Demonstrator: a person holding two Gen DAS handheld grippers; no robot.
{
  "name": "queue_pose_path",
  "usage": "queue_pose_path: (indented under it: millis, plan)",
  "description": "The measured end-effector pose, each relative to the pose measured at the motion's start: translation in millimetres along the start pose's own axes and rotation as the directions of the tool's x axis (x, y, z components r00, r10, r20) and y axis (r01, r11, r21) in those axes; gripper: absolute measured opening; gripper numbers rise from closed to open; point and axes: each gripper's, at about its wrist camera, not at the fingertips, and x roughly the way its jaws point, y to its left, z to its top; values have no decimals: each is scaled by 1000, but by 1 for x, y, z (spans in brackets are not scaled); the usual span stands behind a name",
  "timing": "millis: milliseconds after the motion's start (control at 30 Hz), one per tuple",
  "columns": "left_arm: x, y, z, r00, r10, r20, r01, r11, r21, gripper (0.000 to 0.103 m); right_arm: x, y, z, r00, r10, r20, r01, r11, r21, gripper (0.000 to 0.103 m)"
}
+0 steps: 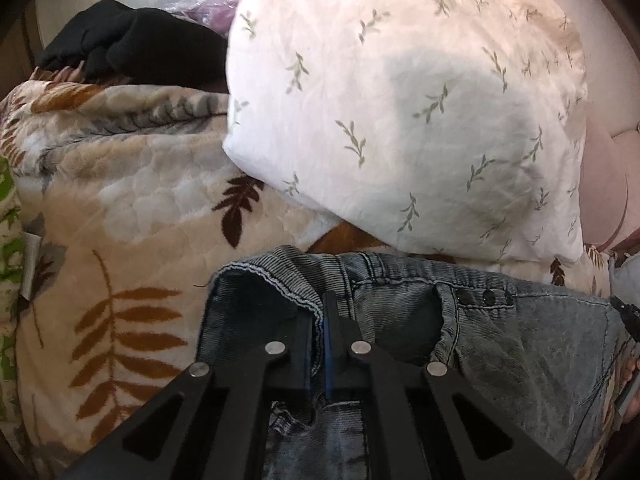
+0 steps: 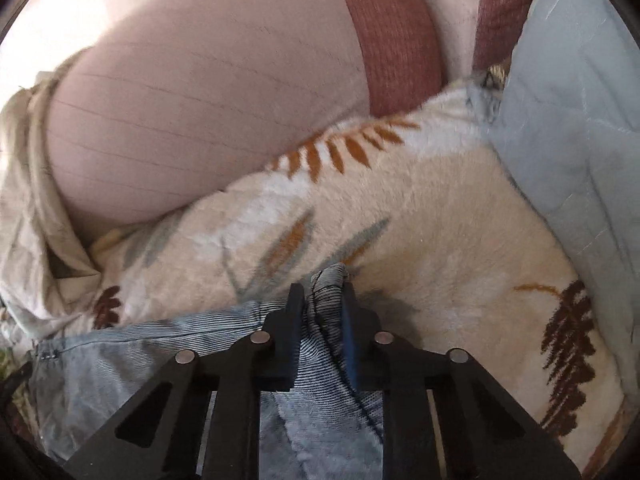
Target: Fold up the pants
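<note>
Left wrist view | jeans [image 1: 500, 340] low centre on blanket [image 1: 120, 200] | left claw [image 1: 318, 320] pinches waistband, right claw [image 2: 322, 304] clamps denim edge | step: grasping done | next probably lift together, fold over.

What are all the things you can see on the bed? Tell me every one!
faded blue denim pants: one, lying on the blanket, waistband gripped at both ends
fluffy cream blanket with brown and orange leaves: one, covering the bed
white pillow with green sprigs: one, behind the pants
black cloth: one, far left corner
pale pink ribbed cushion: one, behind the blanket
light blue pillow: one, right edge
left gripper: black, jaws shut on the waistband
right gripper: black, jaws shut on bunched denim
</note>
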Motion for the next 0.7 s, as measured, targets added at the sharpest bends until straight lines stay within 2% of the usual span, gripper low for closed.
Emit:
queue_pose_path:
  millis: [167,367,567,700]
  plan:
    - [-24,16,1,998,-57,34,59,997,-48,4,-40,9,5,993,52,101,-54,998,17,15]
    - [-76,28,-8,988,-121,99,124,992,-25,4,-96,21,12,965,117,233,-124,992,15,15]
    - [-145,54,-31,963,-206,171,216,976,-37,4,-156,9,8,924,156,350,-180,983,37,14]
    - [-181,68,-67,944,-256,209,267,963,-28,5,-183,-8,-16,911,178,372,-199,980,19,14]
